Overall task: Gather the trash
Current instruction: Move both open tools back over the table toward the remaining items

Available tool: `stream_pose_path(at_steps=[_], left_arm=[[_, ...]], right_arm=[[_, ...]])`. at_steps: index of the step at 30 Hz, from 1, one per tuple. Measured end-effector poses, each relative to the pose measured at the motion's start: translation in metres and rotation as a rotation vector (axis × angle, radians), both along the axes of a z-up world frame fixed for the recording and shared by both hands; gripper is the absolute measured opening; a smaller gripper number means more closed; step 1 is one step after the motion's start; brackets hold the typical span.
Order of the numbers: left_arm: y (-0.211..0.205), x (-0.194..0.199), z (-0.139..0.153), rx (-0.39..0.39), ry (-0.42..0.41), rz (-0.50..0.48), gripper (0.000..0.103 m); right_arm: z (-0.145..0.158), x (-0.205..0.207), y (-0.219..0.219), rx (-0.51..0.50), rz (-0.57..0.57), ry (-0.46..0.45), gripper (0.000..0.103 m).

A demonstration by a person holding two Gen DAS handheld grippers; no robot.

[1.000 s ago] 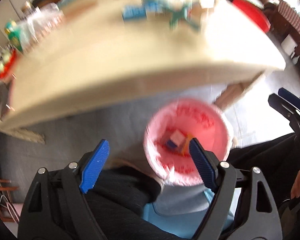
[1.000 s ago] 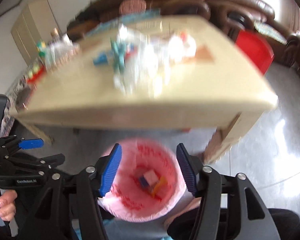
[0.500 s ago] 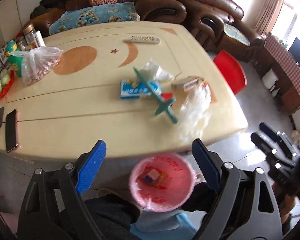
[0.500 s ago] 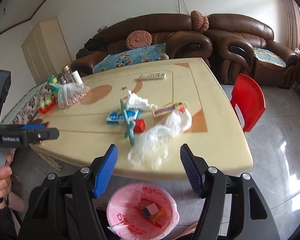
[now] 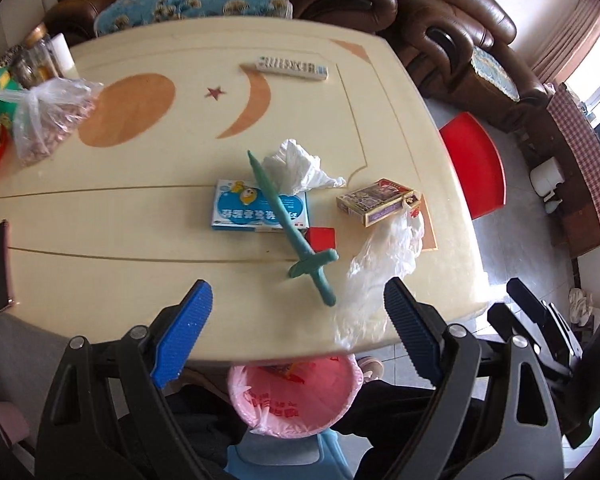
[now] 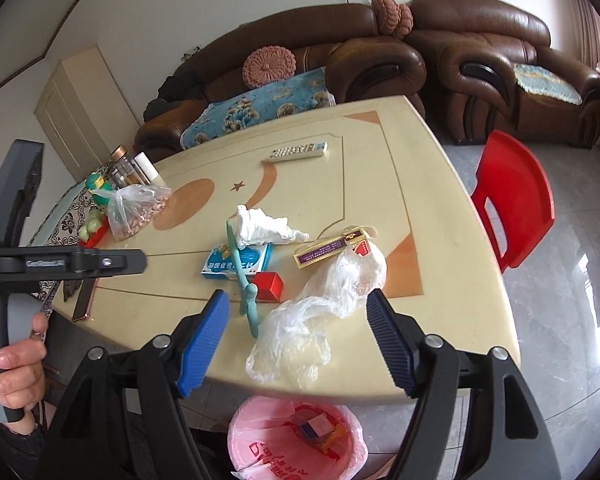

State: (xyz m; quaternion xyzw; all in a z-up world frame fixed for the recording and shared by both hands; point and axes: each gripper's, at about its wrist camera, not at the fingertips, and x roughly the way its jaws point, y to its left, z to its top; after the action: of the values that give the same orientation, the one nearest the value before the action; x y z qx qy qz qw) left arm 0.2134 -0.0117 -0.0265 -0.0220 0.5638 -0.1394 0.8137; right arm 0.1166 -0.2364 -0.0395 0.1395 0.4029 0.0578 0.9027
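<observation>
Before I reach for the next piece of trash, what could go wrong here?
The clear plastic bag hangs over the table edge; a nudge could send it to the floor, missing the pink-lined bin. The green toy sword lies across the blue box and beside the red cube, so grabbing either may drag it along. Both tongs are empty; the right tongs are opening.

Left gripper [image 5: 296, 336]: jaws wide apart, nothing between the pads, angled steeply down over the tabletop's near edge. Right gripper [image 6: 298, 340]: jaws opening, empty, pitched lower. Left hand [image 6: 18, 372] wraps its grey handle
</observation>
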Motion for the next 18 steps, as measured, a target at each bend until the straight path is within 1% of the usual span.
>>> stream_pose_path(at_steps=[2, 10, 14, 18], left_arm=[[-0.006, 0.012, -0.013, -0.009, 0.028, 0.001, 0.085], [-0.021, 0.049, -0.054, -0.017, 0.109, 0.023, 0.085], [-0.029, 0.061, -0.067, -0.004, 0.126, 0.024, 0.085], [-0.031, 0.071, -0.073, -0.011, 0.131, 0.027, 0.085]], right_arm=[[-0.01, 0.01, -0.002, -0.002, 0.003, 0.021, 0.07], [-0.046, 0.041, -0.017, 0.06, 0.009, 0.106, 0.07], [-0.06, 0.055, -0.021, 0.079, 0.011, 0.131, 0.07], [-0.073, 0.064, -0.023, 0.094, 0.014, 0.157, 0.07]])
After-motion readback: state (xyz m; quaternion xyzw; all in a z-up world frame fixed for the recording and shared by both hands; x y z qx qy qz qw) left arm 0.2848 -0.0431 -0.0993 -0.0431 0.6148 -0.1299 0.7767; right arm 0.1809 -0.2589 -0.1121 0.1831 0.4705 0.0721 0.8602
